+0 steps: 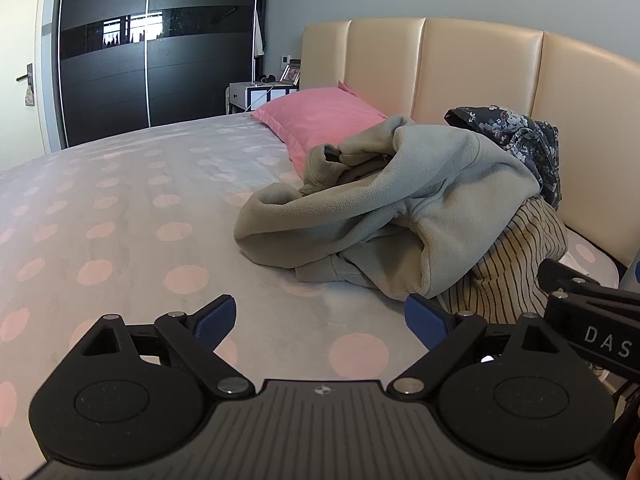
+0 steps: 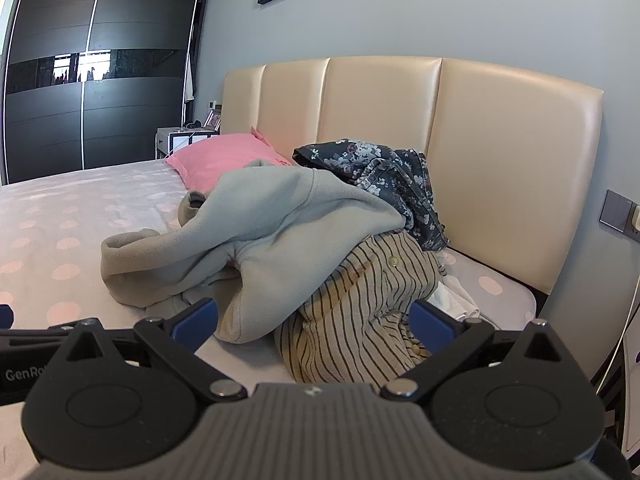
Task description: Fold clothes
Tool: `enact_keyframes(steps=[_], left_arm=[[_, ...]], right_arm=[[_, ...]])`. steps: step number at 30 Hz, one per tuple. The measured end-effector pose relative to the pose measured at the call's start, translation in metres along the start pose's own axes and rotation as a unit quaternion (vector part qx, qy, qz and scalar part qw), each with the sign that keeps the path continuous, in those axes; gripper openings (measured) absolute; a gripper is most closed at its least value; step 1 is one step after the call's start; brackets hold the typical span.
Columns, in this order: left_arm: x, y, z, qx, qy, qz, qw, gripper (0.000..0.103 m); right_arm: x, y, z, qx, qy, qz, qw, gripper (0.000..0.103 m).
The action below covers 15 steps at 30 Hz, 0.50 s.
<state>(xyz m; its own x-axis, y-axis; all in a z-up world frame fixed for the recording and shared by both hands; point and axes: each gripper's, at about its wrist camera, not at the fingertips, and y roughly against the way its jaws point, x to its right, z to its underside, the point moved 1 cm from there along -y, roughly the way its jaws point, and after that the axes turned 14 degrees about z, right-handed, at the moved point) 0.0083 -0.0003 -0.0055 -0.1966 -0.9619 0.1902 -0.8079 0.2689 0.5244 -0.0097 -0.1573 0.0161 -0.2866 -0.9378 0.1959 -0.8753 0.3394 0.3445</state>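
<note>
A heap of clothes lies on the bed near the headboard. On top is a grey-green fleece top [image 1: 400, 200] [image 2: 256, 232]. Under it sits a beige shirt with dark stripes [image 1: 516, 264] [image 2: 360, 312], and behind both a dark floral garment [image 1: 516, 140] [image 2: 384, 176]. My left gripper [image 1: 320, 320] stands open just short of the heap, over bare sheet, with nothing between its blue pads. My right gripper [image 2: 314, 320] is open too, its fingers on either side of the striped shirt's near edge without pressing on it. Part of the right gripper [image 1: 592, 320] shows in the left wrist view.
The bed has a pale sheet with pink dots [image 1: 120, 240] and a pink pillow [image 1: 320, 120] [image 2: 224, 156]. A cream padded headboard [image 1: 460, 72] [image 2: 400, 120] backs the heap. A dark sliding wardrobe [image 1: 160, 60] and a nightstand [image 1: 260, 94] stand beyond. Folded white cloth [image 2: 456, 296] lies by the heap.
</note>
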Motion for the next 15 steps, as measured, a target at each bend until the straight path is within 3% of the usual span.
enact_keyframes(steps=[4,6,15], left_arm=[[0.002,-0.001,-0.001,-0.017,-0.01,0.005,0.9998,0.084],[0.014,-0.005,-0.002,-0.022,-0.025,-0.012,0.9994,0.084],[0.008,0.001,0.002,-0.009,-0.014,0.001,0.9999,0.084]], right_arm=[[0.002,-0.001,0.0,-0.002,-0.002,0.003,1.0,0.102],[0.003,-0.001,-0.001,-0.004,-0.004,0.004,1.0,0.102],[0.006,-0.003,-0.001,-0.006,-0.01,0.01,1.0,0.102]])
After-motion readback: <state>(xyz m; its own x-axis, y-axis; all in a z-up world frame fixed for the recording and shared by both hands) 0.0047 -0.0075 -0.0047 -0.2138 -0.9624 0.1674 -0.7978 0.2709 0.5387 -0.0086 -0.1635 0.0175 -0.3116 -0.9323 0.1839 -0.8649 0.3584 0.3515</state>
